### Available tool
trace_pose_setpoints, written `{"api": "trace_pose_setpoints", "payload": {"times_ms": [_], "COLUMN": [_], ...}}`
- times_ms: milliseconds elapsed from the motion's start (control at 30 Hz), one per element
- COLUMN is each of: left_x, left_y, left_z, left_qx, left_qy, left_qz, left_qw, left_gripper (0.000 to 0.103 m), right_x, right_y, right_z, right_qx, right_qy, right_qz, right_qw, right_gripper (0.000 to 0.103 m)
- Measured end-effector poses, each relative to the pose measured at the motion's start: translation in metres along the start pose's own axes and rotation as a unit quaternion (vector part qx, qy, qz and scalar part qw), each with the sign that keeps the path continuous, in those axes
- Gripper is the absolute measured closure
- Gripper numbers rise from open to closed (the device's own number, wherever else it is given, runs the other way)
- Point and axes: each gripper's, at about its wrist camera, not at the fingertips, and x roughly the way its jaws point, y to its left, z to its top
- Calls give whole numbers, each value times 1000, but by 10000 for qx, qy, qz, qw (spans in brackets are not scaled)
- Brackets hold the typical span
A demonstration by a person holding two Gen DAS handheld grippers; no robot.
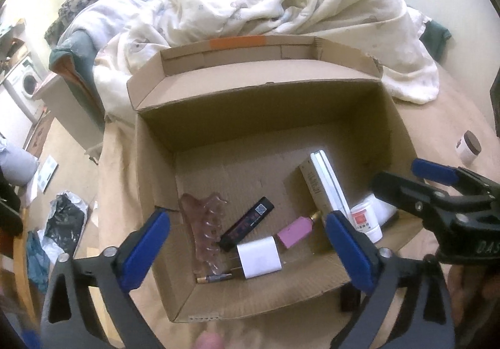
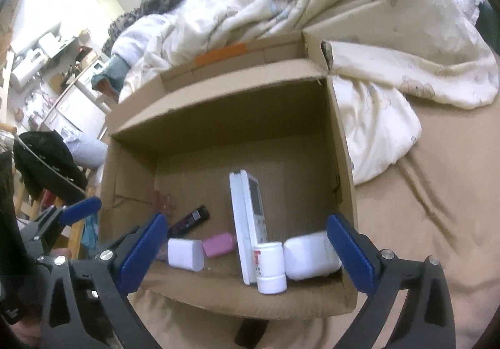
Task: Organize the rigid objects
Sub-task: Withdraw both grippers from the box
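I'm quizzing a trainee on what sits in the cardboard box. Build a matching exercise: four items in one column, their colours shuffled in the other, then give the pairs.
Items
1. hair claw clip
2. wall charger
3. small rectangular bottle
4. slim tube with a QR label

Colours
A. white
B. black
C. translucent pink
D. solid pink with a gold neck

Pairs: 1-C, 2-A, 3-D, 4-B. All four lie on the floor of the cardboard box.
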Motion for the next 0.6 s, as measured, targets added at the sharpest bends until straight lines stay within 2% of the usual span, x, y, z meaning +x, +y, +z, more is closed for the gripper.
{"api": "trace_pose_setpoints", "payload": {"times_ms": [300,600], "left_x": [-6,-10], "left_y": [4,14], "left_z": [0,1], "left_qx": [-99,-300], "left_qy": [-72,-58], "left_qz": [-19,-33], "left_qw": [9999,9995], "left_gripper": [1,1], "right_x": [-14,-24], "right_y": [-5,-6], "right_z": [-2,-16], "right_qx": [86,126], "right_qy": [-289,-230], "right_qz": [-56,-244], "right_qw": [9995,9994], "right_gripper": [0,0]}}
